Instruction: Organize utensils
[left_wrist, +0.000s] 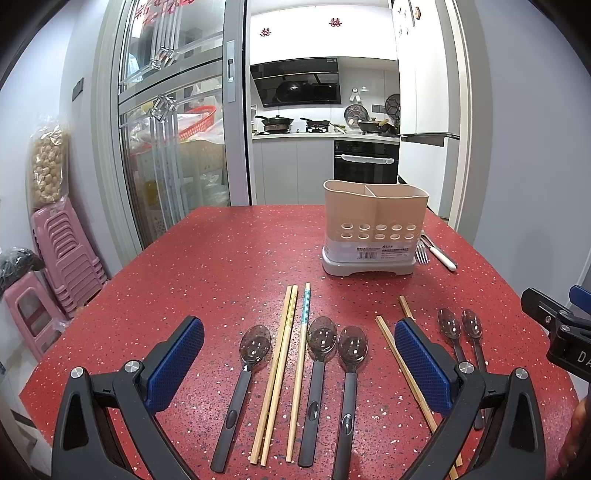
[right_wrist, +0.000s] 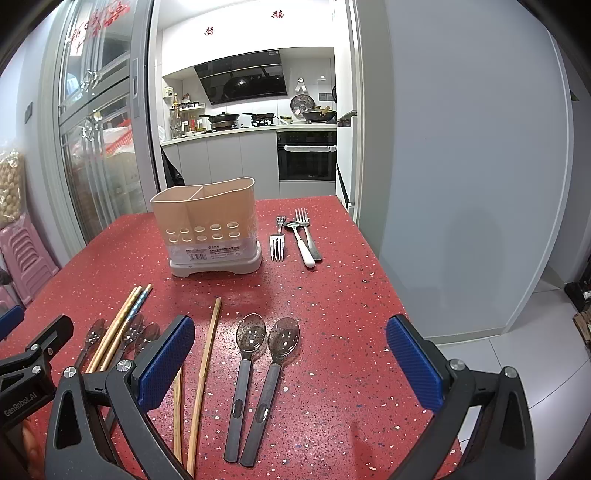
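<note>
Beyond both wide-spread tools (left_wrist: 299, 363) (right_wrist: 290, 360), a beige two-compartment holder (left_wrist: 375, 229) stands upright.

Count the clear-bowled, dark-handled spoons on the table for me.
5. Three lie near the left gripper: one left of the chopsticks, two right of them. Two more lie before the right gripper. None appear hidden.

Bright even indoor light, brightest in the kitchen (left_wrist: 325, 110) behind, soft shadow beside the holder (right_wrist: 207, 232) on the counter (right_wrist: 332, 295), sharp focus throughout, strong fisheye bending of door frames, dark vignette at corners, mild glare on glass door (left_wrist: 170, 110).
</note>
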